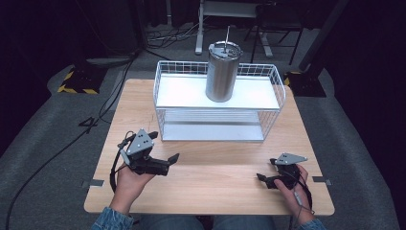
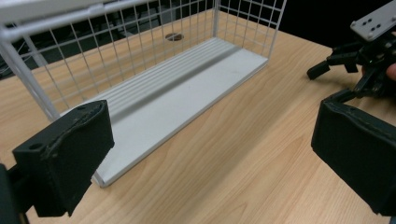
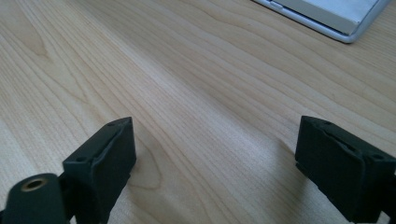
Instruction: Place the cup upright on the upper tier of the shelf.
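Both grippers, left gripper [image 1: 165, 160] and right gripper [image 1: 262, 178], gape over bare table [image 1: 215, 177].

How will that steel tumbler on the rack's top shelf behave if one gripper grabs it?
The steel tumbler is tall and narrow and stands upright on the wire rack, so a high push would probably tip it. Its brushed metal wall looks smooth, so it is likely slippery. A lid and straw are fitted, so it may hold liquid and weigh more than it appears.

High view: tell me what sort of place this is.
Probably a lab or recording studio rather than a home: a lone wooden table on grey carpet, dark surroundings, cables trailing over the floor, hazard-striped stand bases, and a staged white wire rack holding a steel tumbler.
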A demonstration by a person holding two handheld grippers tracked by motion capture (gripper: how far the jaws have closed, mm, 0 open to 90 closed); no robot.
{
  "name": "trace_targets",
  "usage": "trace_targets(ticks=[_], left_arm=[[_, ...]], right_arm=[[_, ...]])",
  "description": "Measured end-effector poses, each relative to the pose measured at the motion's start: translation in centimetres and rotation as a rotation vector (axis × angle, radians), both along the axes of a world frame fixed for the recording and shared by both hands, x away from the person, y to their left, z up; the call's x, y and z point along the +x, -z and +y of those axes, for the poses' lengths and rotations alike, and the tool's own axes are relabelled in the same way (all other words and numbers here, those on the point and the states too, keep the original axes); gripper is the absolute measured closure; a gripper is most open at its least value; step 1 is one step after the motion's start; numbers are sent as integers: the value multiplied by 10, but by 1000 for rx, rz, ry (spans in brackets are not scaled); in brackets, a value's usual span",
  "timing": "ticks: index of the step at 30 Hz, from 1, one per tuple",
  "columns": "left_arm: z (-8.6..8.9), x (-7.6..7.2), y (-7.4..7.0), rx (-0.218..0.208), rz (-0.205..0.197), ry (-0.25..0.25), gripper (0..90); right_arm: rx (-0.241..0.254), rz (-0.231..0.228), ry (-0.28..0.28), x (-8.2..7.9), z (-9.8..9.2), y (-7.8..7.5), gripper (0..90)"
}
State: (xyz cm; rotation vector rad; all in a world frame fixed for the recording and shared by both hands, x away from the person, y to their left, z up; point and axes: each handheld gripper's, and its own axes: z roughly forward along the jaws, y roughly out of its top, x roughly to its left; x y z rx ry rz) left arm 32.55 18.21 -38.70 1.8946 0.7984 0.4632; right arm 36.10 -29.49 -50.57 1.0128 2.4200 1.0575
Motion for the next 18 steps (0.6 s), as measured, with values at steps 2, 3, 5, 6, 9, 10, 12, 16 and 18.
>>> trace_targets(ticks=[2, 3, 5, 6, 9, 10, 12, 16, 18], left_arm=[[1, 0, 9, 2, 13, -7, 0], [1, 0, 13, 7, 20, -12, 1], [2, 0, 22, 18, 27, -20, 1], [2, 0, 26, 16, 36, -23, 1], [3, 0, 36, 35, 46, -29, 1], [3, 0, 40, 32, 57, -31, 1], [4, 0, 45, 33, 62, -35, 1], [5, 0, 57, 19, 87, -39, 1], [6, -1, 62, 28, 97, -42, 1]], right_arm=[[0, 0, 0, 0, 0, 0, 126], [0, 0, 0, 0, 0, 0, 126], [0, 0, 0, 0, 0, 0, 126], [0, 0, 0, 0, 0, 0, 126], [0, 0, 0, 0, 0, 0, 126], [0, 0, 0, 0, 0, 0, 126], [0, 0, 0, 0, 0, 0, 126], [0, 0, 0, 0, 0, 0, 126], [0, 0, 0, 0, 0, 0, 126]])
